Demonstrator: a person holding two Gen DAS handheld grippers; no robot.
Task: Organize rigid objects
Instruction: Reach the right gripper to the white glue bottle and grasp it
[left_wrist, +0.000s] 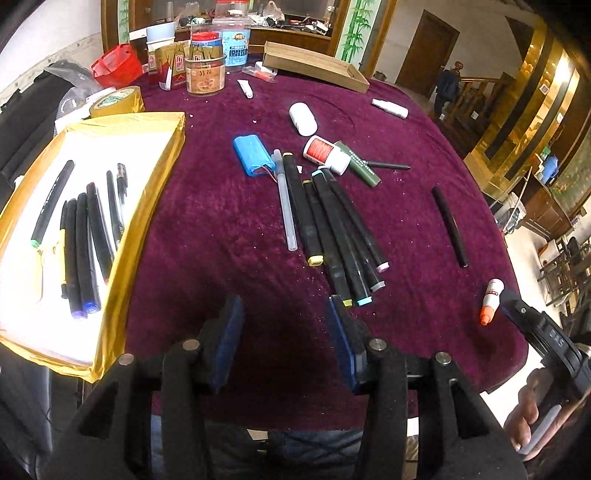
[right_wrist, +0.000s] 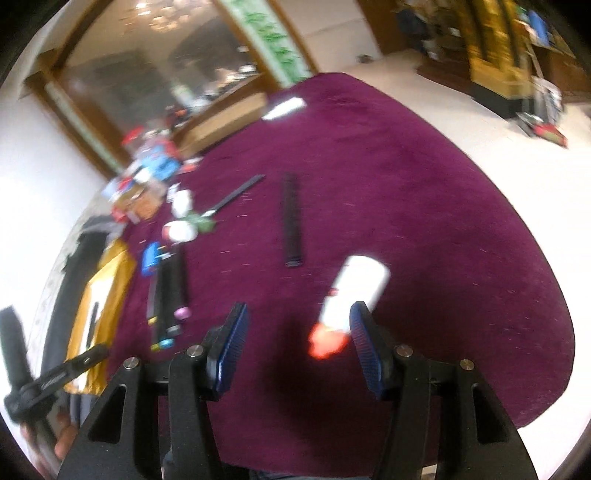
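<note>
Left wrist view, sharp: left gripper (left_wrist: 286, 314) jaws apart, nothing between, over the purple cloth (left_wrist: 221, 221); gold tray (left_wrist: 162, 155) left of the marker pile (left_wrist: 332, 229) holds several pens, blue pack (left_wrist: 255, 157) and red-labelled bottle (left_wrist: 327, 151) just beyond the pile, lone black tube (left_wrist: 450, 225) well right of it. Right wrist view, motion-blurred: right gripper (right_wrist: 299, 332) jaws apart, orange-capped white bottle (right_wrist: 351, 299) lying between them on the cloth, pads not pressing it; tray cut off at left there. Labels too small or blurred to read; the person's hand (left_wrist: 532, 413) is cropped at the left view's edge.
</note>
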